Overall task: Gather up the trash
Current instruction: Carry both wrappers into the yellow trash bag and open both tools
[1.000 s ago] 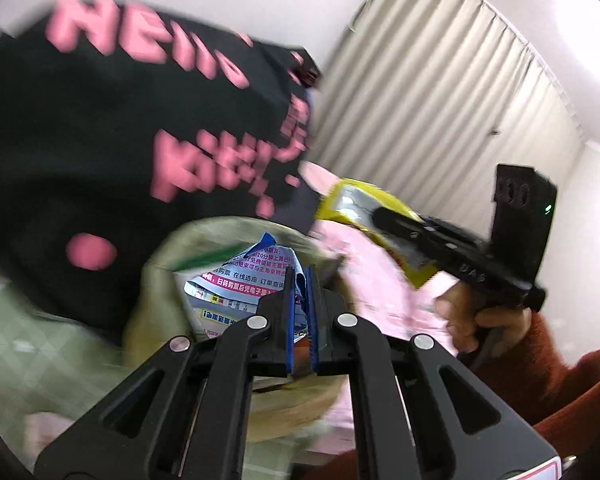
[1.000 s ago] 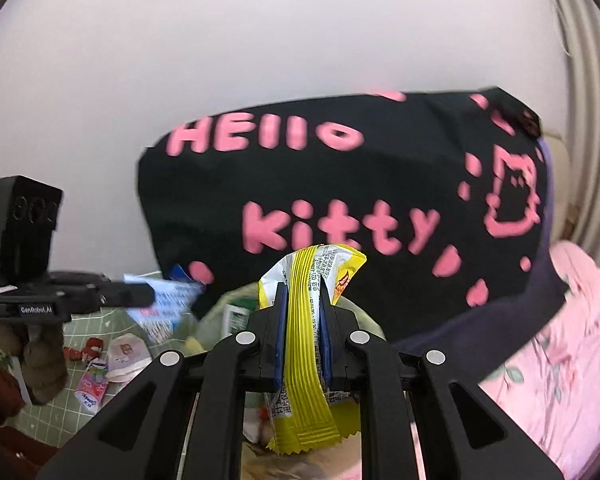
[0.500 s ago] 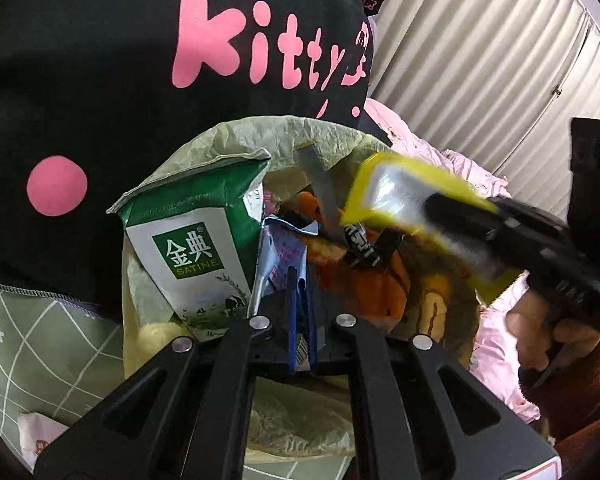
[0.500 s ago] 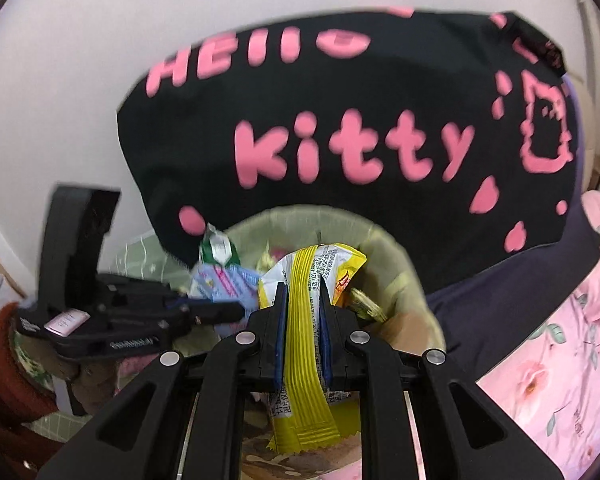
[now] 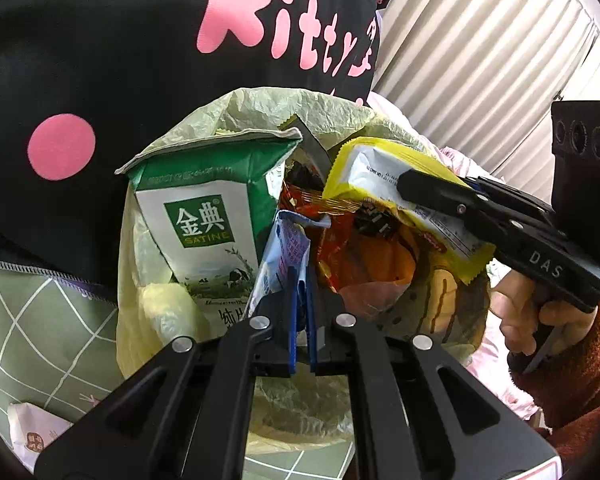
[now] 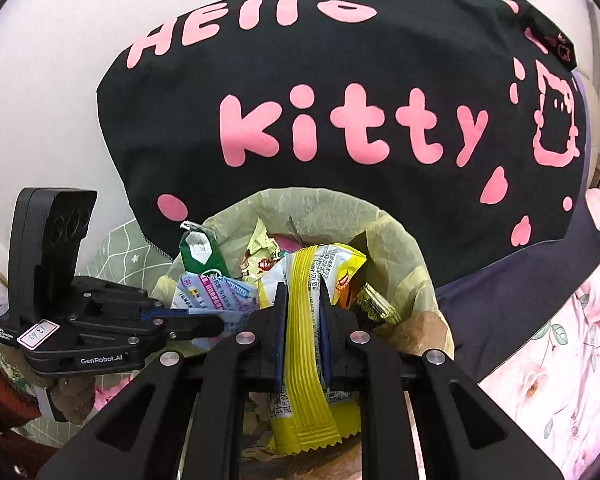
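hovering over bin — both tools gripping

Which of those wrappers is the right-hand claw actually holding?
The yellow ribbed wrapper, clamped in the right gripper over the trash bag. The pale blue printed wrapper sits in the left gripper instead.

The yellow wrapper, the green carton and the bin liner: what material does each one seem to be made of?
Yellow wrapper, held in the right gripper: probably thin glossy plastic film, judging by its ribbed seam and zigzag-cut end. Green carton: apparently coated paperboard, with crisp folded panels, a flat sealed top and slight sheen. Bin liner: seemingly thin, translucent pale-green plastic, finely crinkled and draped over the rim.
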